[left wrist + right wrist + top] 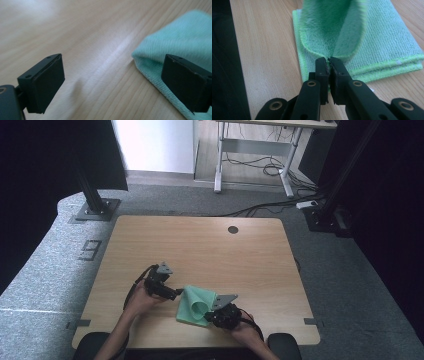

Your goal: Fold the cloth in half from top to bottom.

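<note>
A folded green cloth [196, 305] lies on the wooden table [200, 245] near its front edge. My right gripper [214, 312] is shut on an edge of the cloth's top layer [329, 30], which it holds up so that it curls into a loop above the folded stack [387, 47]. My left gripper [175, 293] stands open at the cloth's left edge [155, 65] with bare wood between its pads [47, 85]; one pad [186, 82] is in front of the cloth, apart from it.
A round cable hole [233, 229] sits near the table's far edge. Black frame posts [92, 195] stand on the floor beyond the table's far corners, and a desk frame [255, 157] with cables lies farther back.
</note>
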`<state>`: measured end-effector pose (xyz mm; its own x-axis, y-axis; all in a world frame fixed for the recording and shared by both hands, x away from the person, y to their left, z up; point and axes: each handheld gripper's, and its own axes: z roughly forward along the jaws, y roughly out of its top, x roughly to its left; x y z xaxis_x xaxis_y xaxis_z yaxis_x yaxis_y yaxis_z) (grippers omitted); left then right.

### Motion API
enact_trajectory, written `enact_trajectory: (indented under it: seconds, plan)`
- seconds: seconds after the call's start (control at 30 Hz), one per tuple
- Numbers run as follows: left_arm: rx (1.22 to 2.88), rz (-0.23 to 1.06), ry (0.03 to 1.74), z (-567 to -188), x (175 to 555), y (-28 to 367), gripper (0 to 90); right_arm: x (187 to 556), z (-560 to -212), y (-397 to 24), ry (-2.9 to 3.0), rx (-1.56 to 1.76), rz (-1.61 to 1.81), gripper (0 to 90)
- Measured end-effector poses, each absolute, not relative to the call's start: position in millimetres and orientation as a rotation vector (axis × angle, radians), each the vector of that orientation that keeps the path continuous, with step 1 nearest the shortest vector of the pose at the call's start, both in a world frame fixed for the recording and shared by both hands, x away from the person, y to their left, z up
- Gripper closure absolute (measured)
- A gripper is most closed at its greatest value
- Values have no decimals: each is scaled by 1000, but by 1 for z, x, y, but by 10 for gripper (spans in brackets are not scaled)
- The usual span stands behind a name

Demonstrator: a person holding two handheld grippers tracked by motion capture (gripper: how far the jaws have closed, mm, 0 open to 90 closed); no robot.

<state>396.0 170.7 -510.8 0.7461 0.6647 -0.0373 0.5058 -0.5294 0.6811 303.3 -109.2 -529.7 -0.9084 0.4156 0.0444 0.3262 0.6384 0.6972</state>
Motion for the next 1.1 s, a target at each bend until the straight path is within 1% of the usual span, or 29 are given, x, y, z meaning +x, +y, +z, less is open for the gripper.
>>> enact_trajectory:
  seconds: [0.13, 0.23, 0.4, 0.53, 0.67, 0.87, 1.1]
  plan:
    - [2186, 350, 914, -501, 401, 173, 63, 303, -529, -109, 2737, 622, 1131, 817]
    - [2192, 354, 890, -500, 404, 162, 58, 301, -524, -111, 2728, 620, 1143, 758]
    - [2202, 318, 823, -495, 409, 138, 56, 298, -507, -126, 2657, 645, 1171, 578]
    - [2253, 291, 765, -494, 408, 123, 51, 306, -497, -141, 2586, 728, 1198, 470]
    - [2273, 253, 749, -499, 400, 124, 51, 321, -501, -146, 2547, 847, 1223, 378]
    - [2279, 209, 752, -510, 383, 137, 59, 333, -517, -139, 2538, 921, 1189, 328]
    - [2315, 211, 733, -517, 362, 142, 59, 331, -522, -121, 2535, 937, 1171, 257]
